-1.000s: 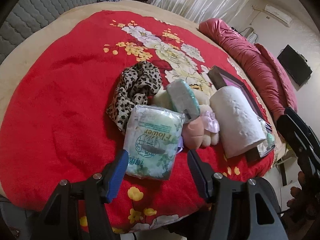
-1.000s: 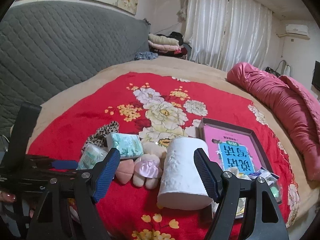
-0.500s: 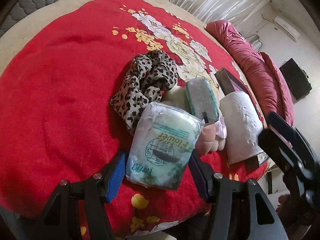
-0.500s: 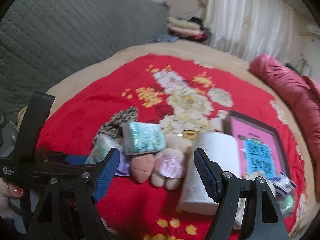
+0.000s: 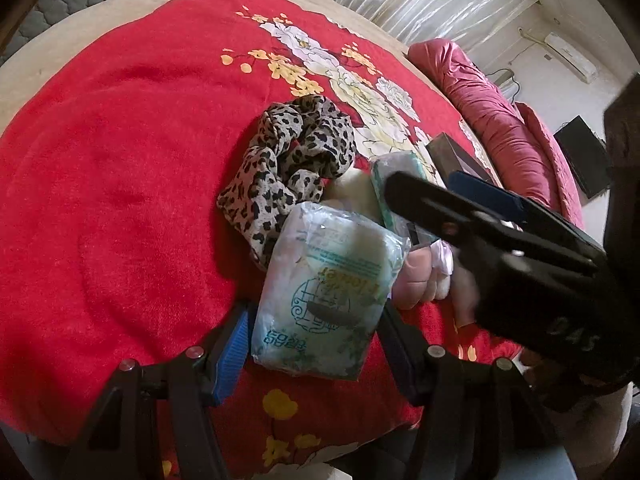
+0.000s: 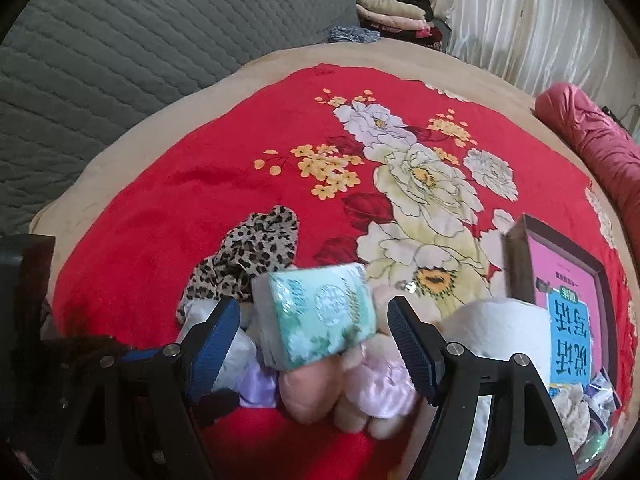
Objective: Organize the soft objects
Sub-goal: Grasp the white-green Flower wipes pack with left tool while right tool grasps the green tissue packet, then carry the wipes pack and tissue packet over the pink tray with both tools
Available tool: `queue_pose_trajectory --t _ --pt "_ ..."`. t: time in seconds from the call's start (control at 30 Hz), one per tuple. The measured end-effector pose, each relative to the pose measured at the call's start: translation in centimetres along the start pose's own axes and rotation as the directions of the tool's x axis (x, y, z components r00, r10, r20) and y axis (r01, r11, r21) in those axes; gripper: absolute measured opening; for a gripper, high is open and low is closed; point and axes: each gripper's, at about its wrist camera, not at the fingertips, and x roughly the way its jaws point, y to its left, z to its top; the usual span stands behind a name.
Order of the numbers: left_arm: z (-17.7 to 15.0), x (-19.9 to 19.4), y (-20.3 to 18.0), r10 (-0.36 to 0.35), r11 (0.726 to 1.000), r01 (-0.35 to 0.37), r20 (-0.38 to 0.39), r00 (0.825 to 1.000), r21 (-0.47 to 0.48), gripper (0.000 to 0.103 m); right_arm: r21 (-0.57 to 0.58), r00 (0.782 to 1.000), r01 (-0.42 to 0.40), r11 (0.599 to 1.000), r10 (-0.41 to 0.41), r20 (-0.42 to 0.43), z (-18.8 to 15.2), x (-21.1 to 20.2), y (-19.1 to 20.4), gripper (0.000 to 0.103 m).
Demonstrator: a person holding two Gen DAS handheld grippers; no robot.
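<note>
We judge sorting barely begun: left tool [image 5: 316, 344] gapes around the tissue pack [image 5: 324, 296], right tool [image 6: 314, 340] gapes over another pack [image 6: 318, 316], neither gripped.

Soft cloth, shiny wrap, matt plastic

The red blanket [image 5: 120, 200] looks plush and fuzzy; the leopard scarf [image 5: 288, 168] is thin, smooth cloth. Both tissue packs [image 5: 324, 292] [image 6: 320, 316] wear crinkly, glossy plastic film. The paper roll [image 6: 496, 324] is matt, and the gripper fingers [image 6: 412, 348] are ribbed blue rubber on matt black plastic.
</note>
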Motion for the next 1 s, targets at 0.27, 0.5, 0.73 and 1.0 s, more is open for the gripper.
queue_pose_trajectory --t 0.27,0.5,0.73,1.0 --pt "0.0 0.0 0.1 -0.005 1.000 0.005 0.002 1.000 0.002 0.061 0.012 0.997 0.068 0.998 -0.067 -0.047 0.0 2.9 0.3 0.076" --pt "-0.1 -0.2 0.5 -0.030 0.999 0.030 0.003 1.000 -0.011 0.056 0.049 1.000 0.019 0.999 -0.019 0.014 -0.5 1.9 -0.6 0.035" --pt "-0.1 -1.1 0.5 -0.053 0.999 0.053 0.027 0.998 -0.003 0.054 0.094 0.996 -0.015 0.995 0.007 0.090 -0.9 -0.6 -1.6 0.029" --pt "-0.4 -3.7 -1.5 -0.055 0.996 0.046 0.128 0.990 0.079 0.054 0.115 0.981 -0.055 0.992 0.032 0.191 -1.7 -4.4 -2.3 0.028"
